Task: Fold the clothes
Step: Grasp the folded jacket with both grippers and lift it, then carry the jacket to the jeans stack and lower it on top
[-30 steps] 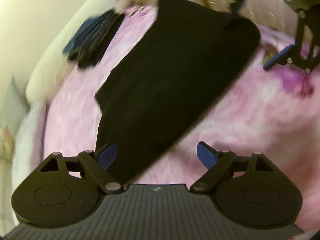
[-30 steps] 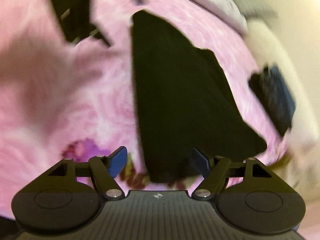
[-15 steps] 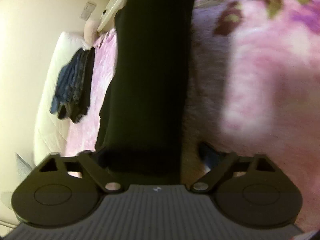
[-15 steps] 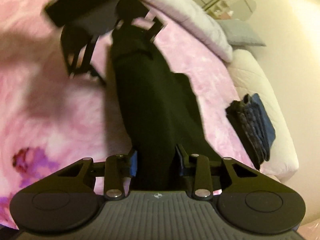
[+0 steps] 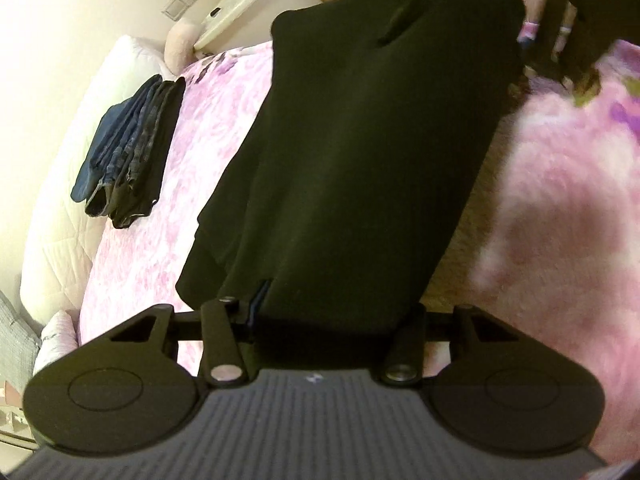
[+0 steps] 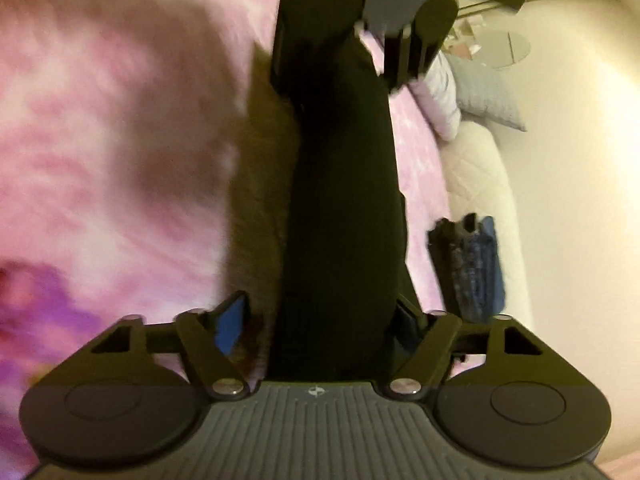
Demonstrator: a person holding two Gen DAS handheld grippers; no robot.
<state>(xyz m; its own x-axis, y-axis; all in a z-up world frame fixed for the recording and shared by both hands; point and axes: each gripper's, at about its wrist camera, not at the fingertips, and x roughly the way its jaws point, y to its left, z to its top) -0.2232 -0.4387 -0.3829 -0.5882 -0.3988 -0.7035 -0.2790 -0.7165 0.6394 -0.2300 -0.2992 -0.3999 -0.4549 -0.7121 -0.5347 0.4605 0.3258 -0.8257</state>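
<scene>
While the black garment point(image 5: 360, 152) hangs over the pink blanket point(image 5: 560, 240), pinched by the left gripper point(image 5: 332, 316), the right gripper point(image 6: 320, 320) sits spread at its 6 o'clock end; lowering evenly looks wise.

No readable words, brand names or numbers appear in either view. The only mark is a small pale round emblem point(image 6: 316, 391) at the front edge of the ribbed grey body of my right tongs, with a matching faint emblem point(image 5: 311, 377) on my left tongs; both are too small to make out.
</scene>
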